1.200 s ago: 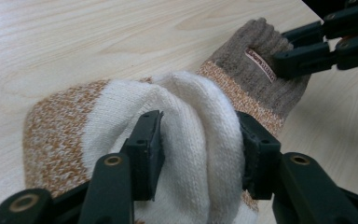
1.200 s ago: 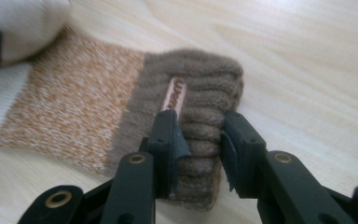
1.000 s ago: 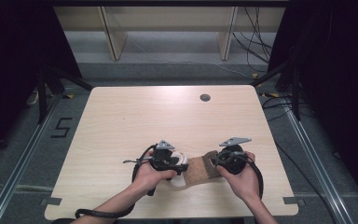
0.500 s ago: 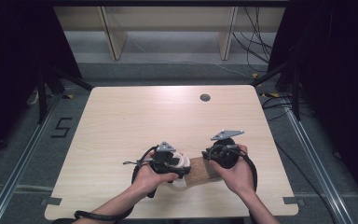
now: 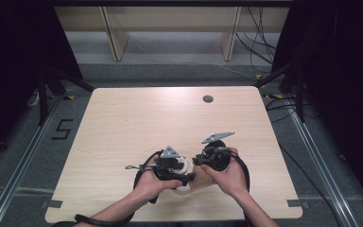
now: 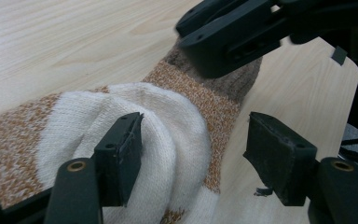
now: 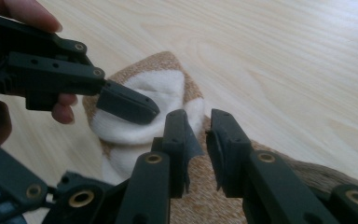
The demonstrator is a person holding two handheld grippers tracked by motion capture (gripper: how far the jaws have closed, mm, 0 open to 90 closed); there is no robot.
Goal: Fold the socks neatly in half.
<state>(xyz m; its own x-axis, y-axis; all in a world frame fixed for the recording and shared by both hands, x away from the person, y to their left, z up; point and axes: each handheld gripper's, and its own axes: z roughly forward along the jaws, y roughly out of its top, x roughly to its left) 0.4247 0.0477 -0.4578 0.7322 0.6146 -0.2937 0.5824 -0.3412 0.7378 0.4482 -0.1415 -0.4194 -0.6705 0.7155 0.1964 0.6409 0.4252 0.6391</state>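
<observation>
The sock (image 6: 168,140), knitted in white, orange and brown, lies on the near part of the worktop (image 5: 137,123), between the two hands. The left claw (image 6: 193,156) has just been opening and now stands wide, its jaws astride the white folded end without pressing it; the right claw (image 7: 198,140) has just been closing, its jaws nearly together over the orange-brown part, though a pinch of fabric cannot be confirmed. The step in hand appears to be folding or regripping; the next move likely calls for a firm right-claw hold.
</observation>
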